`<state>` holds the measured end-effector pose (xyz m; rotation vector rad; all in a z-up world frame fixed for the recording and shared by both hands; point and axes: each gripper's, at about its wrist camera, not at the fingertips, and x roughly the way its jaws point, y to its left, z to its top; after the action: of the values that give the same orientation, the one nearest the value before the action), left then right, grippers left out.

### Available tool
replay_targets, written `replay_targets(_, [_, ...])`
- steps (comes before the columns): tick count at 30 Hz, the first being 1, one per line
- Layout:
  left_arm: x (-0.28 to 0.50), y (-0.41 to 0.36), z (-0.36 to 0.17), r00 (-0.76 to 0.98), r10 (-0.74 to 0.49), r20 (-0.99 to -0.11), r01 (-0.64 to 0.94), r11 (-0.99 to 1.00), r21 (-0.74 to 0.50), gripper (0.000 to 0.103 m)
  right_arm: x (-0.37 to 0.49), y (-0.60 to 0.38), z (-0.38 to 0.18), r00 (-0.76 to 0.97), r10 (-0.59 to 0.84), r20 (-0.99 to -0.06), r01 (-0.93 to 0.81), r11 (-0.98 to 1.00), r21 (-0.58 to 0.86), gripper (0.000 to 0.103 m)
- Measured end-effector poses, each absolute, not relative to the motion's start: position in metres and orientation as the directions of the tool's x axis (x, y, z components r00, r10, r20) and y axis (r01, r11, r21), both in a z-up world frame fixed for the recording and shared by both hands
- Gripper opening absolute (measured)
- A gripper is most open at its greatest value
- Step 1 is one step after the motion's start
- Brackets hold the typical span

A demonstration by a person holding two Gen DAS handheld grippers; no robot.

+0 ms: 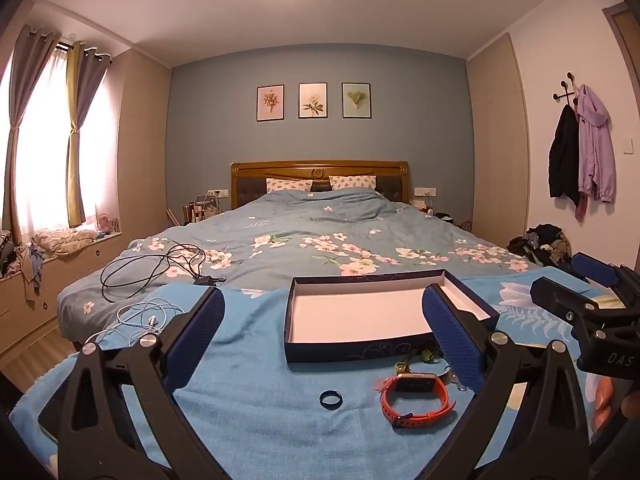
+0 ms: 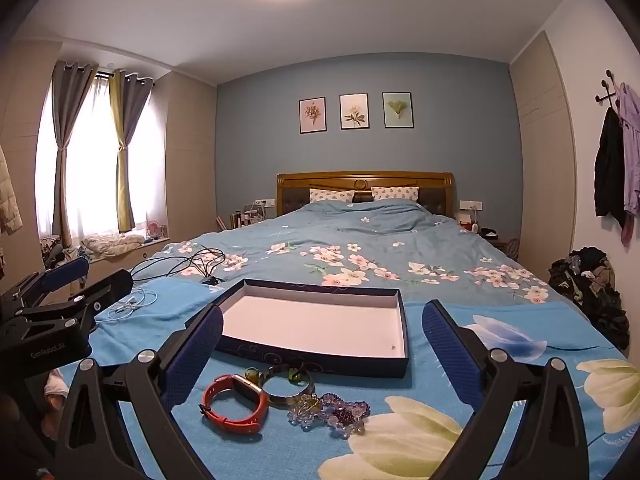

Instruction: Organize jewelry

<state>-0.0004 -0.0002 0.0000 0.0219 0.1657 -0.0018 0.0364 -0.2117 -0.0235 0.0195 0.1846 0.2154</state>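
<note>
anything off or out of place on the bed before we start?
Nothing damaged or spilled. The shallow dark-blue cardboard box is empty; the orange-strapped watch, dark blue ring and clear bead bracelets lie loose on the blue cloth in front.

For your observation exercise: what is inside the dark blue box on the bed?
The box shows only its bare white floor, plus one tiny speck. The near wall hides a thin strip.

Black gripper, blue textured pads
</note>
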Motion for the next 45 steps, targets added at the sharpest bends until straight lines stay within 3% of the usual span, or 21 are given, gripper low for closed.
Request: replay_targets(45, [-0.0031, -0.0049, 0.0000, 0.991, 0.007, -0.137, -0.005, 1.000, 0.013, 0.097, 0.0404, -0.2140, -0.0243, 0.956, 0.232, -0.180, -0.228, 0.973, 0.043, 0.096])
